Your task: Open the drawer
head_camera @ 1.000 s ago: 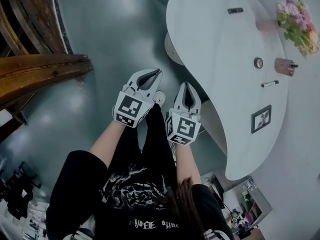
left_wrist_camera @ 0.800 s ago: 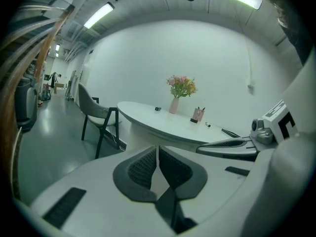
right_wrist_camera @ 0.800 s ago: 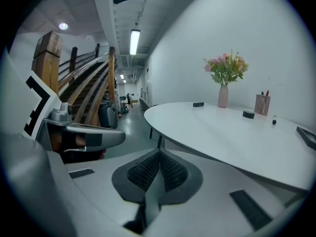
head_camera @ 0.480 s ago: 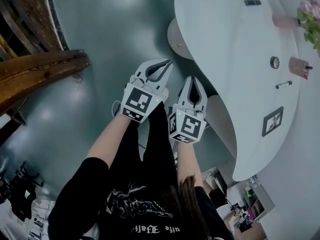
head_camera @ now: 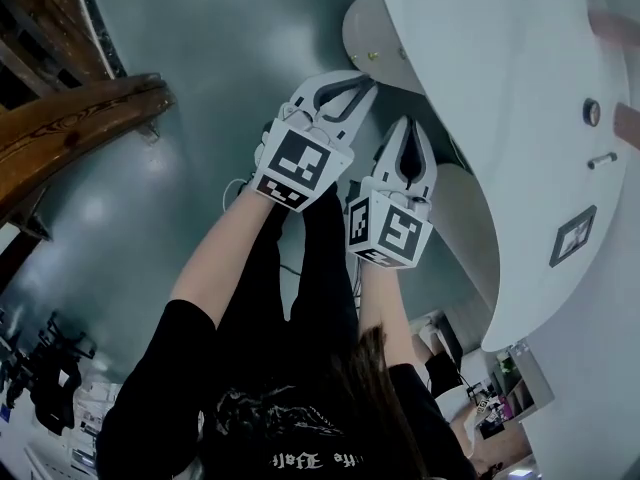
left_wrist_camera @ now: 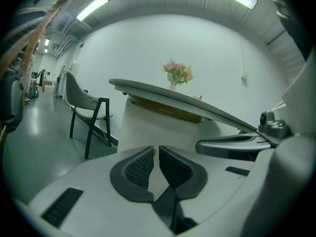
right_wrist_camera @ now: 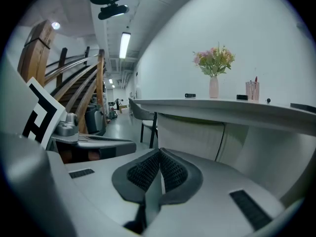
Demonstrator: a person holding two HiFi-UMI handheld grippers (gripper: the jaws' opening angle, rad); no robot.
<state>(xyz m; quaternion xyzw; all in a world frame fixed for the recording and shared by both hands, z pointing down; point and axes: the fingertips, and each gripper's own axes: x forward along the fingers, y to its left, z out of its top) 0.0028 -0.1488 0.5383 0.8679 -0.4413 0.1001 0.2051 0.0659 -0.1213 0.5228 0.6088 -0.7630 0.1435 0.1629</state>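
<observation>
My left gripper (head_camera: 345,90) and right gripper (head_camera: 409,136) are held side by side in front of the person, close to the curved edge of a white table (head_camera: 520,88). Both are shut with nothing between the pads. The left gripper (left_wrist_camera: 156,149) points at the table's white ribbed base (left_wrist_camera: 158,130); a wood-coloured strip (left_wrist_camera: 165,110) runs under the tabletop. The right gripper (right_wrist_camera: 160,152) faces the same base (right_wrist_camera: 192,137) from slightly further right. I cannot clearly make out a drawer front or handle. A rounded white part with small brass knobs (head_camera: 374,56) shows under the tabletop.
A grey chair with black legs (left_wrist_camera: 88,107) stands left of the table. On the tabletop are a vase of flowers (right_wrist_camera: 213,83), a pen cup (right_wrist_camera: 252,91) and a marker (head_camera: 602,160). A wooden staircase (head_camera: 70,128) rises at the left over grey floor (head_camera: 200,88).
Both grippers have sunk and drawn nearer the table's edge, shifting up and right in the head view. Their jaws stayed shut.
</observation>
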